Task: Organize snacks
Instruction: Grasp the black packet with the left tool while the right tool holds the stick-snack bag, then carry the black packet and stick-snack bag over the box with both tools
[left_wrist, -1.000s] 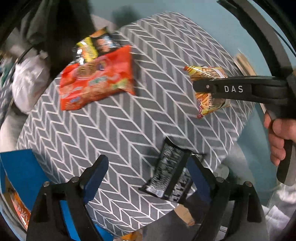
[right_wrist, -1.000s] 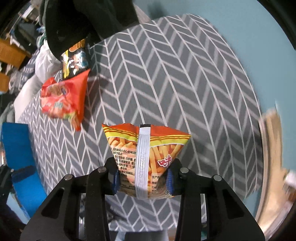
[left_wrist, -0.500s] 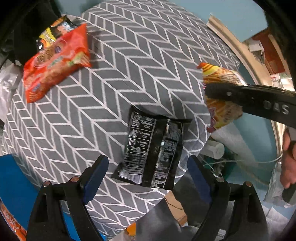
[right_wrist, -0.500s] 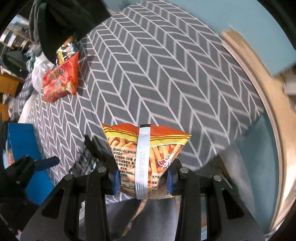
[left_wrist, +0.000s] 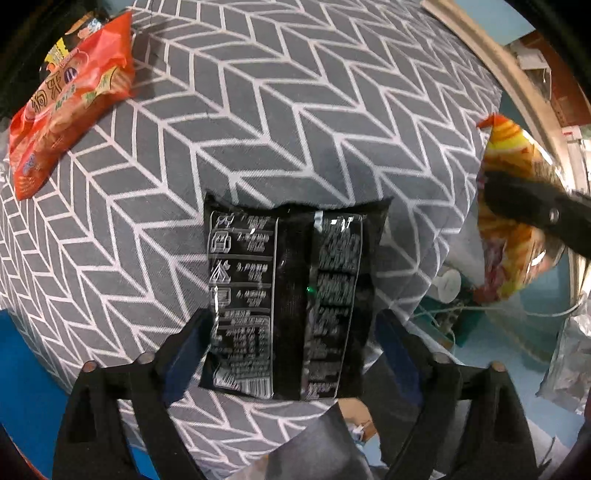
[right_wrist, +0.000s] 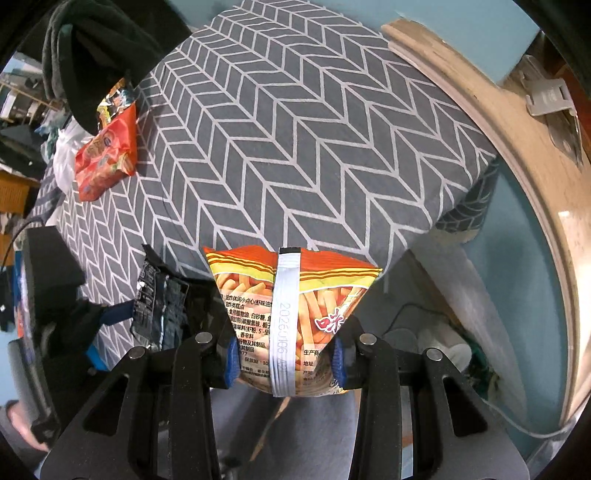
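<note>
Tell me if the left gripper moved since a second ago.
Yes. The left gripper closed in on the black packet, its fingers now flanking it on the table.

Black packet (left_wrist: 291, 306); grey-white herringbone cloth (left_wrist: 295, 122).

- I get even, fairly dim indoor light with a bluish cast in both views.
- Glare streaks the black packet (left_wrist: 291, 306), smearing its print.
- The chip bag (left_wrist: 513, 229) in my left view is motion-blurred.
- Fisheye bends the herringbone cloth (right_wrist: 295, 140) and darkens the corners.
- Soft shadows sit under the red packet (left_wrist: 70, 99).
</note>
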